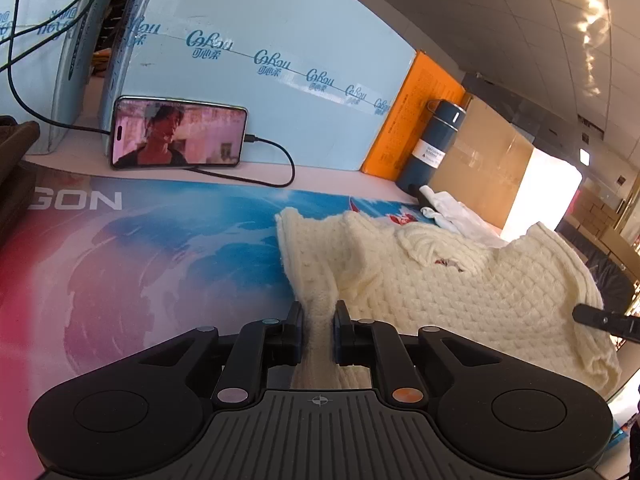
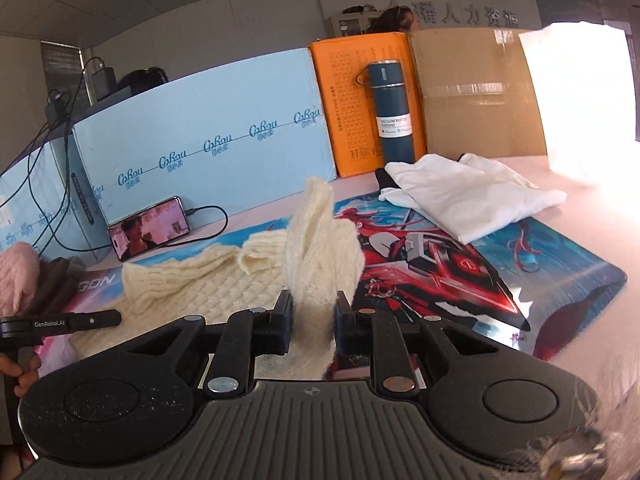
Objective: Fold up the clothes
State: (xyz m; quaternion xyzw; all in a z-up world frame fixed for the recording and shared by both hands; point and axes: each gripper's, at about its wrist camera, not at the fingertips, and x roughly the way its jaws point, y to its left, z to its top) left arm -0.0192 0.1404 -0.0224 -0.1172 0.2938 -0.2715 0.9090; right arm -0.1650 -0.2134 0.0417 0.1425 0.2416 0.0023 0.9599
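Observation:
A cream knitted sweater (image 1: 460, 280) lies spread on a printed desk mat (image 1: 140, 248). In the left wrist view my left gripper (image 1: 319, 312) is shut on a bunched edge of the sweater, its pads pressing the knit from both sides. In the right wrist view my right gripper (image 2: 313, 312) is shut on another part of the cream sweater (image 2: 192, 280), and that fold stands lifted above the mat (image 2: 520, 264). The right gripper's finger shows at the right edge of the left wrist view, beside the sweater's far side.
A folded white garment (image 2: 472, 196) lies at the back of the mat. Behind it stand a blue vacuum bottle (image 2: 390, 116), an orange box (image 2: 344, 112), a cardboard box (image 2: 476, 92) and light blue cartons (image 2: 208, 152). A phone (image 2: 150, 232) on a cable leans against them. Pink and brown clothes (image 2: 24, 280) sit at left.

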